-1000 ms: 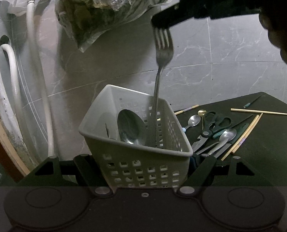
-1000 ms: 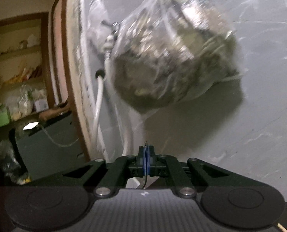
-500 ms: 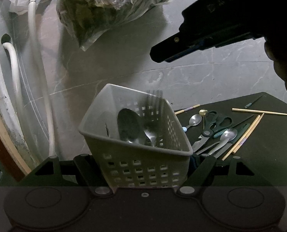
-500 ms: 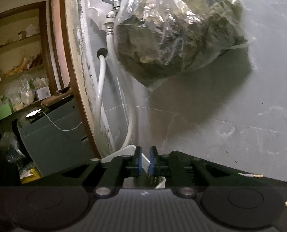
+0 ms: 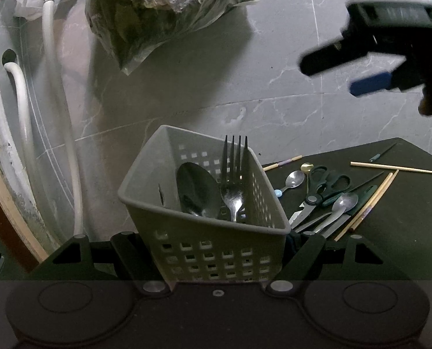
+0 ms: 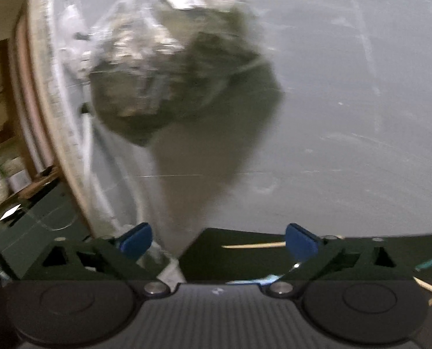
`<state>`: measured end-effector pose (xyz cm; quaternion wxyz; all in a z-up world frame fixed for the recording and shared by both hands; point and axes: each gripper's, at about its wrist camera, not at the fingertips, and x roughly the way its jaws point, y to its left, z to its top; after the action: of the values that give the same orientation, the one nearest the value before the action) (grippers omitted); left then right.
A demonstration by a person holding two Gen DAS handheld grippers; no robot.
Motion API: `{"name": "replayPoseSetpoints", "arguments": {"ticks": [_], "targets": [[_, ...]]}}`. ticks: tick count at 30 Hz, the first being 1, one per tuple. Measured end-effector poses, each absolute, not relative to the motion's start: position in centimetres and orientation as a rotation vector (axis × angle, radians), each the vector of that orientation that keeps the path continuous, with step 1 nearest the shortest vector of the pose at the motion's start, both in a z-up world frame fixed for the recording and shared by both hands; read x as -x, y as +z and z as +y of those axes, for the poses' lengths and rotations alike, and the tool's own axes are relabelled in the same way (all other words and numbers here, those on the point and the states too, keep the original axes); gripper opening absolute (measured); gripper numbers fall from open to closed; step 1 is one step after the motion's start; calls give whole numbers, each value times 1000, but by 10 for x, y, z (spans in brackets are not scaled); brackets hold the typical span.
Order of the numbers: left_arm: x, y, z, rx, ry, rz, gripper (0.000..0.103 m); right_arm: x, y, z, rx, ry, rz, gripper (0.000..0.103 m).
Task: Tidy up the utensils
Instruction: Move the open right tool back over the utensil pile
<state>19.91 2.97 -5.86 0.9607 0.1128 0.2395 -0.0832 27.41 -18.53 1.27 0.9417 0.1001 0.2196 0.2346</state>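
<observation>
At lower centre of the left wrist view, the left gripper (image 5: 216,250) is clamped on the grey perforated plastic basket (image 5: 210,232), which holds one large steel spoon (image 5: 198,192) and one steel fork (image 5: 234,180), tines up. At upper right, the right gripper (image 5: 340,72) hangs wide apart and empty. Right of the basket, three loose spoons (image 5: 295,178), one pair of black-handled scissors (image 5: 317,192) and several wooden chopsticks (image 5: 393,167) lie on the dark table (image 5: 404,218); risk: crossed pieces could drag when lifted.

The fork (image 5: 234,180), a second ago pinched tines-up in the right tongs (image 6: 218,241), now stands loose in the basket (image 5: 216,250) beside the large spoon (image 5: 197,190). Those tongs have spread wide, risen, and drawn away rightward.
</observation>
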Motion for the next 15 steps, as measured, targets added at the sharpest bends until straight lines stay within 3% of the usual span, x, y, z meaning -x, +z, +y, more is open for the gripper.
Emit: {"name": "replayPoseSetpoints", "arguments": {"ticks": [15], "targets": [[-201, -58, 23, -221, -122, 514, 79, -339, -60, -246, -210, 297, 631, 103]]}}
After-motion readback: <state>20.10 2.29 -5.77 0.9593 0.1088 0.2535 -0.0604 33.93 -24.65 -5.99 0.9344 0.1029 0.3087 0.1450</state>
